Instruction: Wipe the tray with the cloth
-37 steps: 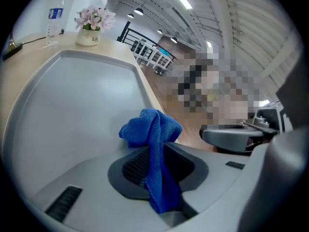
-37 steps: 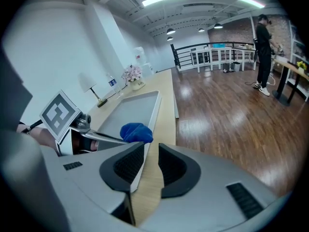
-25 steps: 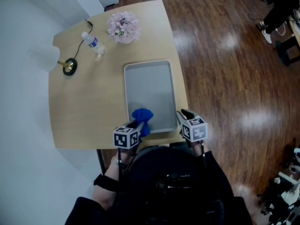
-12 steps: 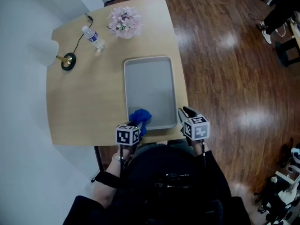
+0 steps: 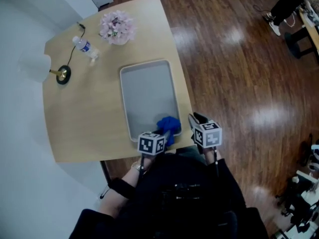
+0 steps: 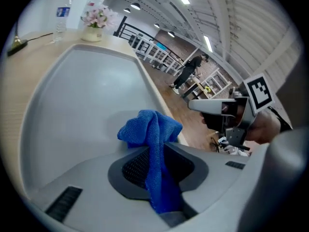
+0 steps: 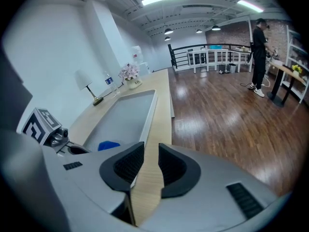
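The left gripper [image 5: 162, 133] hides the cloth's [image 5: 170, 124] near part, and the bottle's [image 5: 84, 47] label is too small to read.

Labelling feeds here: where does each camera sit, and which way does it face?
Head view: on the person's head, facing steeply down at tray; left gripper, right gripper, torso show.
Left gripper view: along its jaws, shut on cloth, across tray; right gripper shows.
Right gripper view: along its open jaws, down table edge; left gripper shows.
All share tray, cloth.
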{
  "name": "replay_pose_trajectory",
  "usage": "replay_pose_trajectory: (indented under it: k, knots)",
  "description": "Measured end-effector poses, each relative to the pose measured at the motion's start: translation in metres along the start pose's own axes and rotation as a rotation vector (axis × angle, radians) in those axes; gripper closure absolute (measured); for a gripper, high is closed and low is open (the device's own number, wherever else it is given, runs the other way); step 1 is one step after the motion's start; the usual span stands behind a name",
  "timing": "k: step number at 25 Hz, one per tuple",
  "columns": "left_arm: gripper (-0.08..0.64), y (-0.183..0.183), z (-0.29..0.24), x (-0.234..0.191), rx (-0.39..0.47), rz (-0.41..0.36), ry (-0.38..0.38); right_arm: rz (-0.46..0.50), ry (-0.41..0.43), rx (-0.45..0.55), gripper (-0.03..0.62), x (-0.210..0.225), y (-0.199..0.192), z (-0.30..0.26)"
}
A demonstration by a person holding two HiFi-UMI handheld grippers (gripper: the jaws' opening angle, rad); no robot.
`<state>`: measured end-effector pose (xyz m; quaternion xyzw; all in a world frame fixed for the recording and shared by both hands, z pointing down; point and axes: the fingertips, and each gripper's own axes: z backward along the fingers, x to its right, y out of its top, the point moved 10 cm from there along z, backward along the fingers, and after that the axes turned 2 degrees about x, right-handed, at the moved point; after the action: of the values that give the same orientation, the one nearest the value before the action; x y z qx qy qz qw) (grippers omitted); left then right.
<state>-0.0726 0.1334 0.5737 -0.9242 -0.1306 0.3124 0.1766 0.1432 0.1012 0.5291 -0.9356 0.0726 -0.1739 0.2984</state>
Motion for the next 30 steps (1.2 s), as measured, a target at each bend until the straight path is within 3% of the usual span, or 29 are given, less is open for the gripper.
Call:
replay_pose_trajectory:
  k: [4,13,17,21,25,30]
  knots:
    - [0.462,0.008,-0.026,0.029,-0.048,-0.062,-0.085,-0.002,-0.01,-0.004,0.488,0.006,-0.002,0.005]
    - [0.462,0.015,-0.036,0.035,-0.058,-0.07,-0.121,-0.005,-0.011,-0.011,0.488,0.011,0.007,0.007]
    - [0.462,0.023,-0.021,0.031,-0.015,-0.07,-0.136,0.026,0.014,-0.002,0.488,0.002,0.018,0.002]
    - [0.462,0.034,0.017,0.012,0.069,-0.062,-0.101,0.054,0.041,0.021,0.488,-0.009,0.027,-0.005]
    - [0.462,0.033,0.063,-0.021,0.13,-0.058,-0.01,0.09,0.071,0.024,0.488,-0.026,0.033,-0.013]
    - [0.463,0.012,0.091,-0.062,0.162,0.046,0.074,0.144,0.103,-0.006,0.489,-0.044,0.035,-0.022]
